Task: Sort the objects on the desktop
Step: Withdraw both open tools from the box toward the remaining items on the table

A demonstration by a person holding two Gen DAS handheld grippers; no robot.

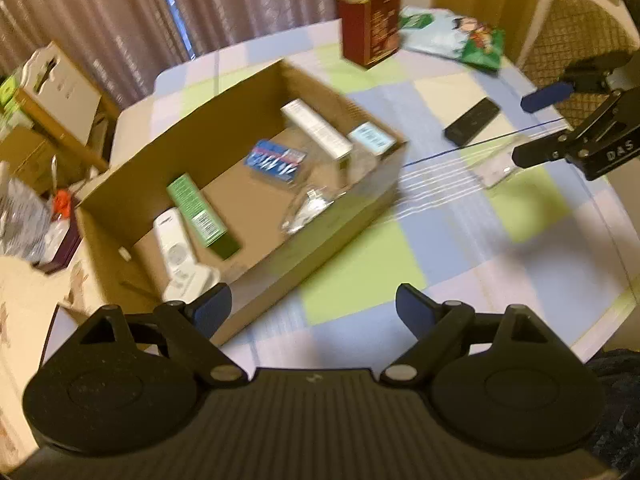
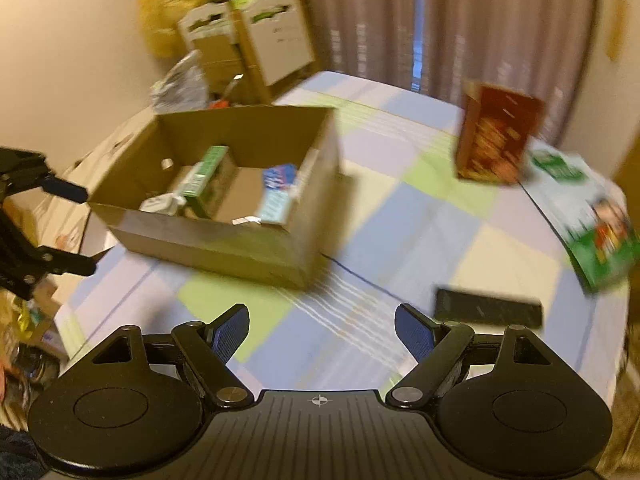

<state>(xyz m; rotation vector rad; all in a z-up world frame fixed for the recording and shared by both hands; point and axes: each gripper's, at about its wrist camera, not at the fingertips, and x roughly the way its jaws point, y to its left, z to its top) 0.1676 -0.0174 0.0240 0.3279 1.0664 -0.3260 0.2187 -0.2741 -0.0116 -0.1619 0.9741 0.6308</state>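
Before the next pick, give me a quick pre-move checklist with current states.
1. Left tool open with nothing between its fingers: ok.
2. Right tool open with nothing between its fingers: ok.
3. Cardboard box upright, top open, bare floor visible inside: ok.
4. Loose items remain on the table: black remote, dark red carton standing, green snack bag lying flat: ok.
5. Nearest target: the black remote lies just ahead and to the right of the right tool, nothing on top of it: ok.
6. Clear plastic item near the right tool in the left view: too blurred to identify, cannot tell.
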